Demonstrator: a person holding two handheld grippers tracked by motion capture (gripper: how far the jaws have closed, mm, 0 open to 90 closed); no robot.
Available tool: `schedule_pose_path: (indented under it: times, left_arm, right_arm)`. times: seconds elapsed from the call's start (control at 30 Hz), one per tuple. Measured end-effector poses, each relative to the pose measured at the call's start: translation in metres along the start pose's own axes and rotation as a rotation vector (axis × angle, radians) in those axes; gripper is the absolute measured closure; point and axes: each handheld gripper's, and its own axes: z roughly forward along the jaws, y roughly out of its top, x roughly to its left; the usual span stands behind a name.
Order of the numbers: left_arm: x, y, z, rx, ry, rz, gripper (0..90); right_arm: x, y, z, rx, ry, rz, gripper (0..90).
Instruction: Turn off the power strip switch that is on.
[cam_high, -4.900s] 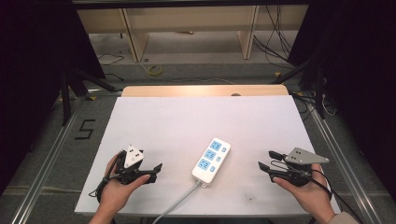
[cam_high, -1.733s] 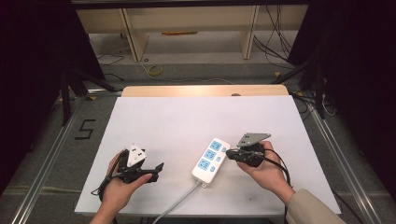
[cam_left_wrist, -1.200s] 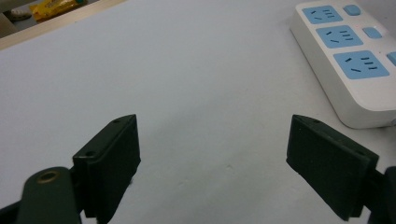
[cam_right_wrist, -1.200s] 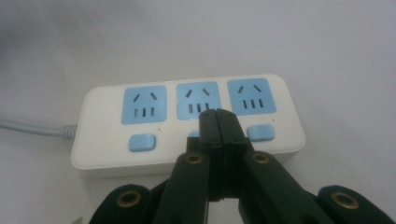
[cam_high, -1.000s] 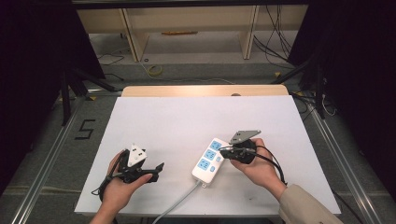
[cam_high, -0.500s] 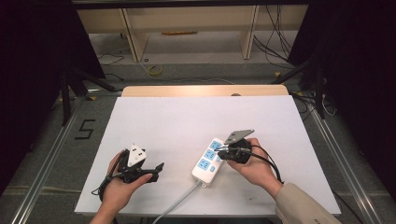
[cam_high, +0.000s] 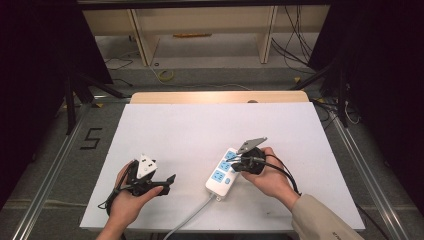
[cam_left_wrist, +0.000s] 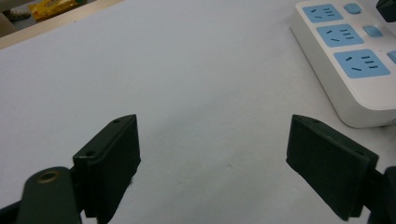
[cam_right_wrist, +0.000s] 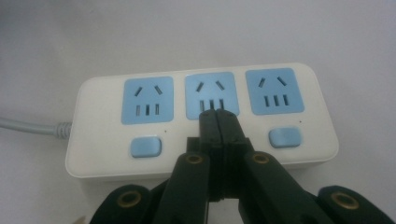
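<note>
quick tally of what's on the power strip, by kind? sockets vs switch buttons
Blue sockets on the power strip: 3
Blue switch buttons in plain sight: 2; the shut right gripper covers the middle spot
Total: 5

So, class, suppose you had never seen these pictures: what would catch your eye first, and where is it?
First, the white power strip with three blue sockets, lying near the front edge of the white table. The right gripper stands over its middle switch with jaws shut, tips pointing at the middle socket. Left of the strip, the left gripper rests just above the bare table, jaws wide open with nothing between them.
</note>
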Motion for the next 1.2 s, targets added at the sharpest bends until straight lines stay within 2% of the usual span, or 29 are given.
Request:
schedule_pose_path:
  times: [0.23, 0.5, 0.77, 1.2]
  left_arm:
    - [0.0, 0.0, 0.0, 0.001, -0.001, 0.0, 17.1]
    - [0.0, 0.0, 0.001, 0.0, -0.001, 0.001, 17.1]
    - [0.0, 0.0, 0.001, 0.0, -0.003, 0.001, 17.1]
    - [-0.001, 0.0, 0.001, 0.003, -0.001, 0.003, 17.1]
  right_arm:
    - [-0.001, 0.002, 0.003, 0.019, -0.005, -0.005, 90.0]
    - [-0.003, 0.002, 0.007, 0.04, -0.002, 0.011, 90.0]
    - [-0.002, 0.005, 0.011, 0.056, -0.002, -0.009, 90.0]
    - [0.002, 0.01, 0.012, 0.096, -0.033, -0.026, 90.0]
